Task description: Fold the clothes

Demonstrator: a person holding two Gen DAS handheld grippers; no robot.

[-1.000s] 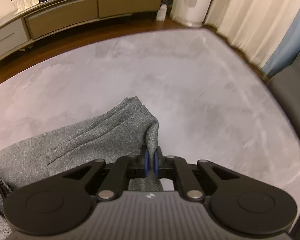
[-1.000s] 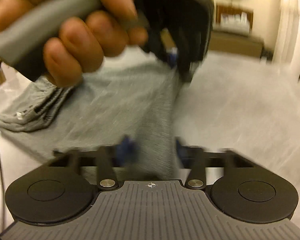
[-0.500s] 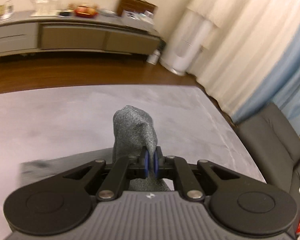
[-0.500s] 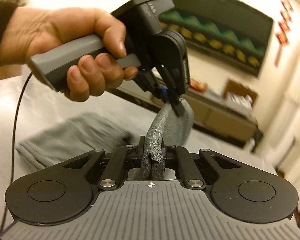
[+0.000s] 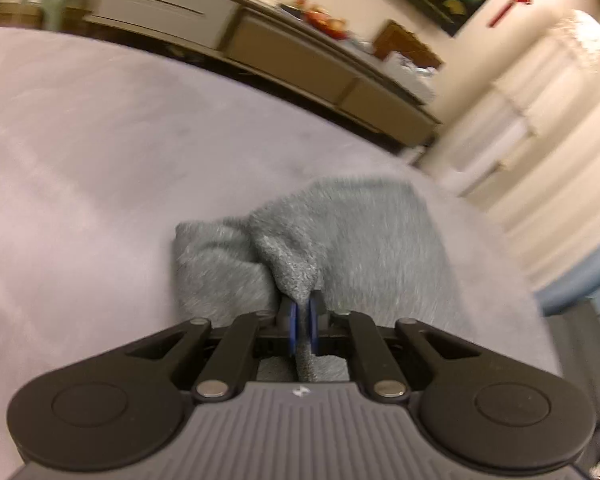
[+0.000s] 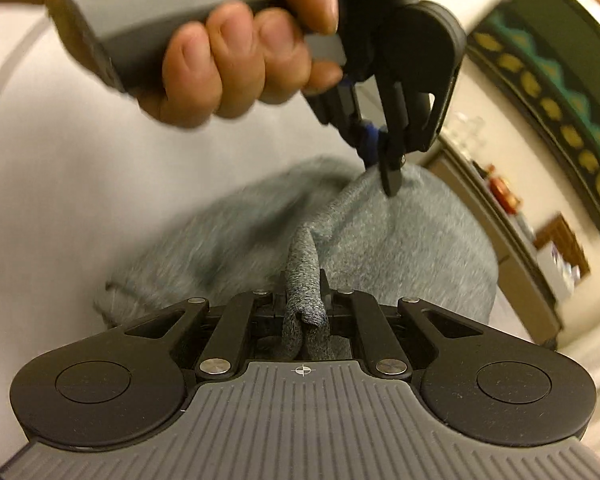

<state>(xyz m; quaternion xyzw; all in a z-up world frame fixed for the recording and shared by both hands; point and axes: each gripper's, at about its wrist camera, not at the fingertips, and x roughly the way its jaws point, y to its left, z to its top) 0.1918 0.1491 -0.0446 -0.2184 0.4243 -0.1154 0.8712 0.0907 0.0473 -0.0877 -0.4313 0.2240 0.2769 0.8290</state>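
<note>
Mid-fold: left gripper (image 5: 301, 322) and right gripper (image 6: 305, 300) both clamped on edge of grey garment (image 5: 360, 240), bunched on the pale table (image 5: 80, 160). Next: lay edge down flat, release.

Warm, dim indoor light tints both fisheye views yellowish, with motion blur smearing the grey garment (image 5: 364, 240) and background while edges curve and darken
</note>
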